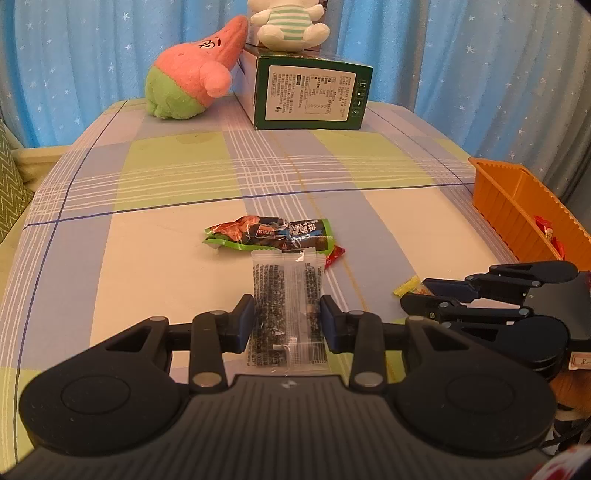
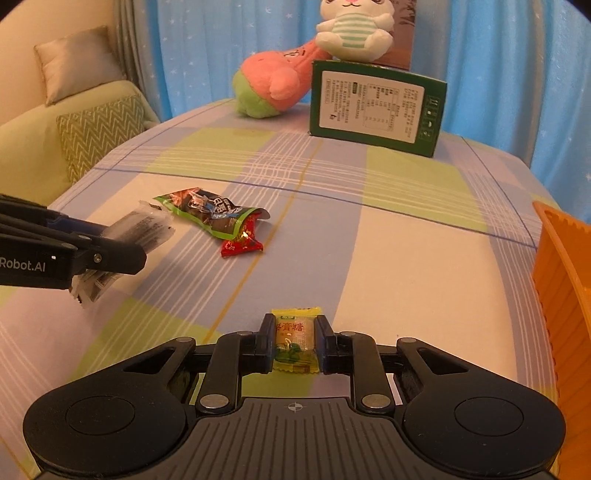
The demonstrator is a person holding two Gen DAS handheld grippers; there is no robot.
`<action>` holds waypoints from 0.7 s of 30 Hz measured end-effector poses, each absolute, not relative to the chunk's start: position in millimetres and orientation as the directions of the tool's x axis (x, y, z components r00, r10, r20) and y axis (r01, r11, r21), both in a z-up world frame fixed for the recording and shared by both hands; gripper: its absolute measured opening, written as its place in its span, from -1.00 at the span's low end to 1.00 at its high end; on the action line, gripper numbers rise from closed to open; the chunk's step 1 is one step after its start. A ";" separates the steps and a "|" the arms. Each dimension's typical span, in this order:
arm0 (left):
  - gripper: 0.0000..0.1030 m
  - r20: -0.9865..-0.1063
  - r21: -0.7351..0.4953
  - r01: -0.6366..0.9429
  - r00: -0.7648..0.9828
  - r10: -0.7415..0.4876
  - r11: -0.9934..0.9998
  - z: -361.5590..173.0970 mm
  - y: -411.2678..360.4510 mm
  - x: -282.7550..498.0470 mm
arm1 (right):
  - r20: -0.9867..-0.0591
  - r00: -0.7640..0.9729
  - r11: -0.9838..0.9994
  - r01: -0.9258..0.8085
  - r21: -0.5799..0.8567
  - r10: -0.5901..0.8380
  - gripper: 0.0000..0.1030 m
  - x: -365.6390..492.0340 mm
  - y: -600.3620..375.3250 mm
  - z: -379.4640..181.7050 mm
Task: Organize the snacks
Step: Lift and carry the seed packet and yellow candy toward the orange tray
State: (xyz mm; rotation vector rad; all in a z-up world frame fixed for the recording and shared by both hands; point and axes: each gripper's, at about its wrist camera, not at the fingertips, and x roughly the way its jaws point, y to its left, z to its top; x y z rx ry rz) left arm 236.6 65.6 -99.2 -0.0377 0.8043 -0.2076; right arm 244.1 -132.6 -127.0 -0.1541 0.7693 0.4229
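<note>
far end of table (image 1: 166, 236): pink-green plush (image 1: 192, 74) left, green box (image 1: 310, 96) beside it, white striped plush (image 1: 291, 26) on the box. blue curtain (image 1: 461, 55) behind.

Your left gripper (image 1: 287, 320) is matte black plastic with blue finger pads, silver pivot screws and a ribbed base flanked by two round discs. Your right gripper (image 2: 295, 341) matches it; white "Robot.AI" lettering shows at left of the right-wrist frame.

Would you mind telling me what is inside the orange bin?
Inside the orange bin, a few red snack wrappers show near its far wall. The near wall and the frame edge hide the rest of its contents.
</note>
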 end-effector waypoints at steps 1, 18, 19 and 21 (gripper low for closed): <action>-0.33 -0.710 -0.109 0.171 0.676 -0.198 0.979 -98.8 64.8 236.7 | -0.700 0.643 0.909 -0.417 0.022 0.312 -0.58 243.5 -134.1 -126.1; -0.34 -0.694 -0.124 0.178 0.688 -0.214 0.976 -83.8 43.9 223.0 | -0.627 0.717 0.935 -0.351 0.052 0.305 -0.58 199.5 -166.0 -85.5; -0.34 -0.689 -0.129 0.181 0.690 -0.219 0.975 -80.2 40.8 220.6 | -0.625 0.720 0.937 -0.344 0.055 0.301 -0.58 194.8 -169.7 -83.5; -0.34 -0.680 -0.132 0.187 0.697 -0.226 0.973 -73.6 34.0 214.9 | -0.622 0.726 0.944 -0.324 0.066 0.293 -0.58 187.0 -178.3 -78.6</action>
